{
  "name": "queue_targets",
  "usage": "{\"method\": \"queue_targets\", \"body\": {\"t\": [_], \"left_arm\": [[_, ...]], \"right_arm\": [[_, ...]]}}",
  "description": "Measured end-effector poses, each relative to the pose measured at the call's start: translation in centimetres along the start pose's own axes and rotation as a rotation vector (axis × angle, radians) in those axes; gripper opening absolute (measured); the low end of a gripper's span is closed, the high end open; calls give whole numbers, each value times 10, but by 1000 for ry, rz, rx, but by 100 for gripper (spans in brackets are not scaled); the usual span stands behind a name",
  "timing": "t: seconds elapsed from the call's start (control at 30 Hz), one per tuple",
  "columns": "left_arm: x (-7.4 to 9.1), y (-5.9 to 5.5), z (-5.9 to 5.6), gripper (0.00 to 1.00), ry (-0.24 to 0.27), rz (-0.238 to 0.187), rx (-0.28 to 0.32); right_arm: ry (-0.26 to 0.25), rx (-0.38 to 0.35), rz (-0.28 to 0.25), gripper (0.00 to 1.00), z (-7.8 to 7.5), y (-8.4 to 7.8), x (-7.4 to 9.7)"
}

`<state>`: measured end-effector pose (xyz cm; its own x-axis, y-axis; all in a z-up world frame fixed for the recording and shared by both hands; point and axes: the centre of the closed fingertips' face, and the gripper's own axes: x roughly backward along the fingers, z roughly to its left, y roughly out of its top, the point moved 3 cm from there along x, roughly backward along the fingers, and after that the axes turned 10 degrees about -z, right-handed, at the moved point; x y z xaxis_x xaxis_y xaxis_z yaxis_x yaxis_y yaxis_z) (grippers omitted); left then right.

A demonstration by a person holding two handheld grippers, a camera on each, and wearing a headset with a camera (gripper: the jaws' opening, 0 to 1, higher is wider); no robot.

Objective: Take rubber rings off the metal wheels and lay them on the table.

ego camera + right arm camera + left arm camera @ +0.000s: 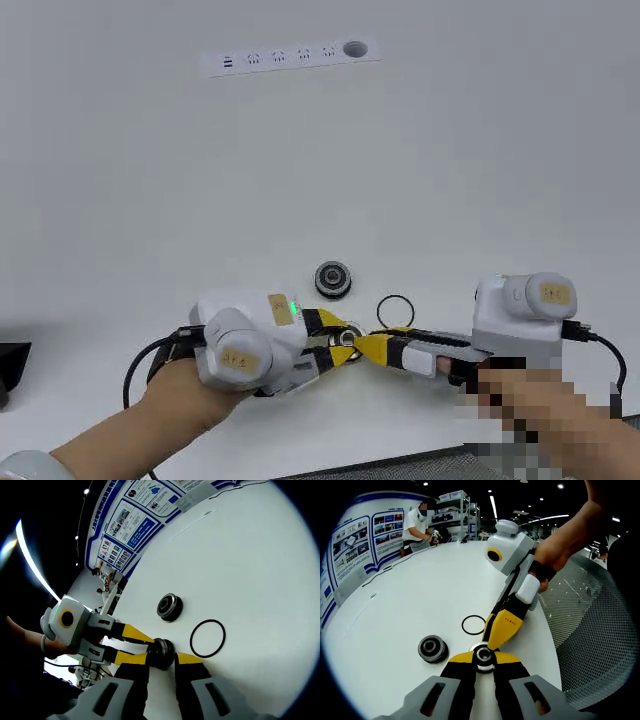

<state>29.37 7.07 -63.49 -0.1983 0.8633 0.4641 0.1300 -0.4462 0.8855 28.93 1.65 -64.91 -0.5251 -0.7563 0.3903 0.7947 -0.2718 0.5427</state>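
Left gripper [338, 338]: pinches wheel [348, 337], low middle.
Right gripper [372, 342]: pinches same wheel from the right.
Ring [396, 310]: flat on table [150, 180], just above.
Other wheel [333, 279]: middle, alone.

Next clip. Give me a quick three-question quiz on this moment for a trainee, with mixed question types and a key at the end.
1. True or false: a loose rubber ring already lies flat on the table.
2. What are the left gripper and the right gripper both clamped on? A) a screwdriver B) a small wheel C) a cup
3. How many wheels are in view, counting the second wheel that sits alone on the table?

Key: 1 true; 2 B; 3 two.
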Motion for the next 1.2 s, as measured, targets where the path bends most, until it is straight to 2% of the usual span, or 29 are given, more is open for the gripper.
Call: {"method": "queue_targets", "body": {"t": [0.3, 0.33, 0.53, 0.73, 1.0, 1.2], "left_arm": [[0, 0, 0, 13, 3, -4, 6], [0, 0, 0, 13, 4, -4, 5], [0, 0, 0, 13, 5, -5, 8], [0, 0, 0, 13, 5, -5, 9], [1, 0, 0, 13, 3, -5, 10], [0, 0, 0, 13, 1, -5, 10]], "right_arm": [[14, -39, 8, 21, 2, -1, 1], [36, -75, 16, 20, 7, -2, 3], [24, -74, 1, 18, 4, 0, 5], [-6, -52, 6, 8, -3, -1, 5], [1, -53, -9, 2, -2, 4, 7], [0, -40, -2, 2, -2, 3, 7]]}}
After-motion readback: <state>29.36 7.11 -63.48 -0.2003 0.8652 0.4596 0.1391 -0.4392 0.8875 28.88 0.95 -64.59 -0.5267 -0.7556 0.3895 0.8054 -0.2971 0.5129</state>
